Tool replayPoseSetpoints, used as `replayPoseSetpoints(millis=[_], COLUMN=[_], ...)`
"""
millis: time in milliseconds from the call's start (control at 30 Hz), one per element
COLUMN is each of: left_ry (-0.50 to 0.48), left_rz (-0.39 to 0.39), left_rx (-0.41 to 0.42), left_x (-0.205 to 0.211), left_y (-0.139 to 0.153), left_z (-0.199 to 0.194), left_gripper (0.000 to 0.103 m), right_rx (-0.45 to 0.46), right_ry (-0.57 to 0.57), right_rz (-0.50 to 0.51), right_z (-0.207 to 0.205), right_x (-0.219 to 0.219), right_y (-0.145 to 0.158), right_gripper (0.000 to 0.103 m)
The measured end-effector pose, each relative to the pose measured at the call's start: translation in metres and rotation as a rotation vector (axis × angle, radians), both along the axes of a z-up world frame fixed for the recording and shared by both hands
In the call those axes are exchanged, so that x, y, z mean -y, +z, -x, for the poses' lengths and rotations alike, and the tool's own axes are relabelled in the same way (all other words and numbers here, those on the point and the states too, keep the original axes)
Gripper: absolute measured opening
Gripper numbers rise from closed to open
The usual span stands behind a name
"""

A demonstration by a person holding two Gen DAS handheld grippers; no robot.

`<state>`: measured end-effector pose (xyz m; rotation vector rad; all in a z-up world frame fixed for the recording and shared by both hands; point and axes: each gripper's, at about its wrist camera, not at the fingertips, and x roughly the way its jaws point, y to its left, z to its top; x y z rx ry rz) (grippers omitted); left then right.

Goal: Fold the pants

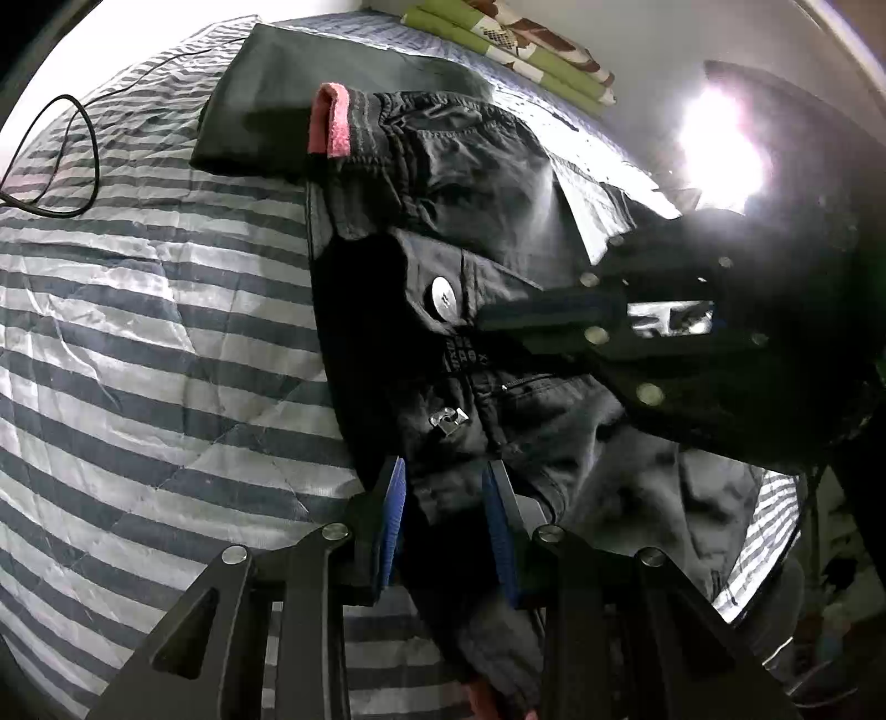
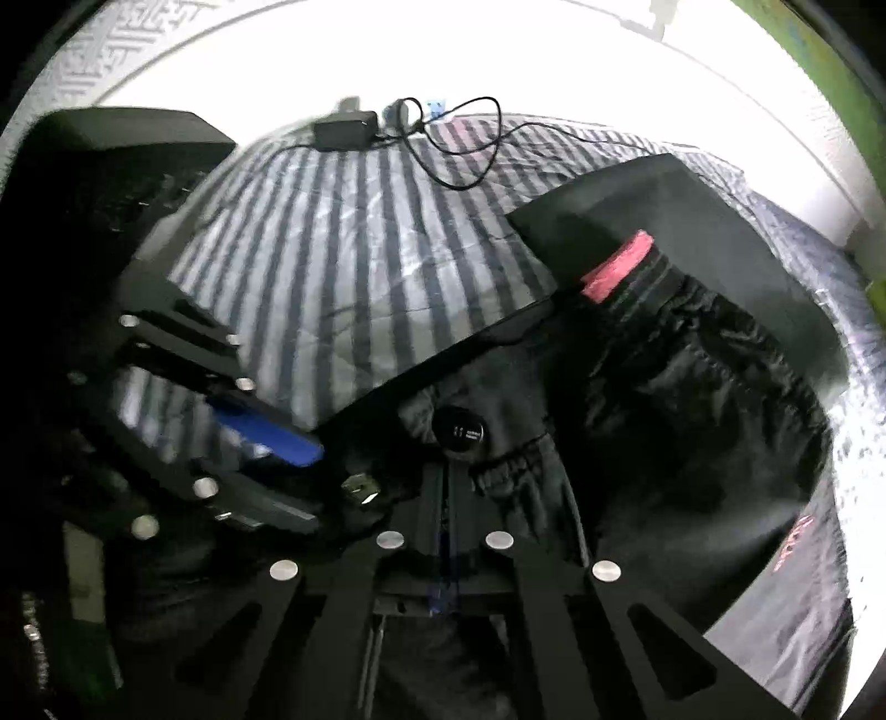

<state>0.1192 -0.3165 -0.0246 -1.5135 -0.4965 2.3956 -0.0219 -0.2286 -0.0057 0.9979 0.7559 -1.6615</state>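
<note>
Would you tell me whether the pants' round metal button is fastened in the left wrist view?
No, the round button lies exposed on the open waistband of the pants, not through a buttonhole.

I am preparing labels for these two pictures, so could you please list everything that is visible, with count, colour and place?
pants: one, black with a pink waistband lining, lying on the bed, waist open toward the cameras
button: one, silver, on the waistband
folded cloth: one, dark, flat under the far end of the pants
bed cover: one, grey and white stripes, beneath everything
cable: one, black, looped at the far edge of the bed
adapter: one, black, beside the cable
folded bedding: one stack, green with a pattern, by the wall
left tongs: one, black with blue pads, fabric between the pads
right tongs: one, black, shut at the waistband just below the button
</note>
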Motion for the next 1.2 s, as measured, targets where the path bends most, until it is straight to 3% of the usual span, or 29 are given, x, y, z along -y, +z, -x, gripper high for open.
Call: replayPoseSetpoints(millis=[300, 600, 800, 1000, 1200], left_ry=[-0.002, 0.000, -0.005, 0.029, 0.044], left_rz=[0.008, 0.010, 0.029, 0.055, 0.102], left_rx=[-0.002, -0.005, -0.022, -0.038, -0.080], left_x=[0.000, 0.002, 0.001, -0.001, -0.009], left_y=[-0.001, -0.001, 0.000, 0.000, 0.010], left_z=[0.004, 0.006, 0.009, 0.012, 0.012], left_gripper=[0.030, 0.030, 0.030, 0.013, 0.010], right_rx=[0.102, 0.096, 0.046, 0.028, 0.026], right_ry=[0.044, 0.099, 0.093, 0.073, 0.038], right_rz=[0.024, -0.031, -0.075, -0.060, -0.033], right_z=[-0.010, -0.019, -0.020, -0.016, -0.007], right_x=[-0.010, -0.004, 0.003, 0.002, -0.008], right_y=[0.005, -0.005, -0.015, -0.006, 0.006], right_gripper=[0.001, 0.000, 0.000, 0.000, 0.000])
